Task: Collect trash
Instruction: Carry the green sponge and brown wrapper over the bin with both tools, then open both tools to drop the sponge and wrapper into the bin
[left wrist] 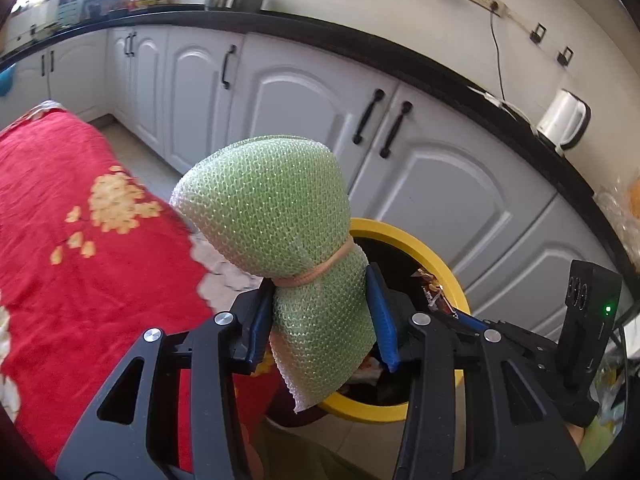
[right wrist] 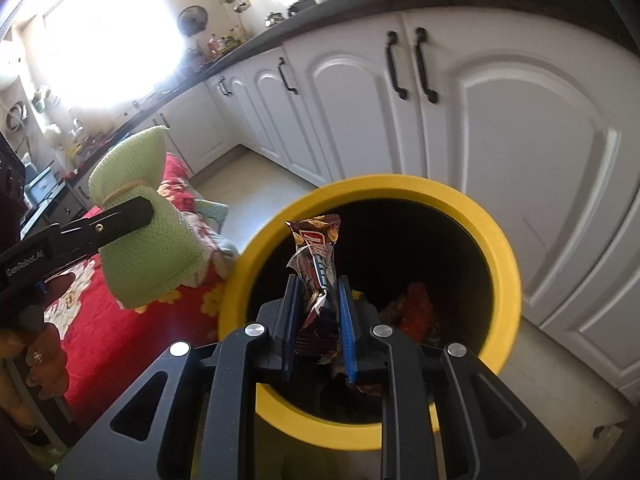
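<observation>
Two grippers are seen, each clamped on a piece of trash, and the yellow-rimmed bin serves as the landmark throughout.

From the left wrist view, the left gripper is seen closed on a green bubble-wrap bundle, its blue pads pressed against the narrow lower part just below a tan rubber band. The bundle's rounded upper part is held above and to the left of the bin's rim, partly covering the opening. A red floral cloth is spread to the left of the bin. Behind the bin a row of white cabinets under a black countertop is seen, with a white kettle standing on the counter. To the right of the bundle, over the bin's opening, part of a brown snack wrapper is visible.

From the right wrist view, the right gripper is seen shut on the brown snack wrapper, which is held upright between the blue pads directly over the dark opening of the bin. Other trash, reddish-orange, is seen lying inside the bin. To the left of the bin, the left gripper is seen with the green bundle gripped, held over the red cloth. A hand is seen at the left edge, well apart from the bin. White cabinets are seen behind the bin.
</observation>
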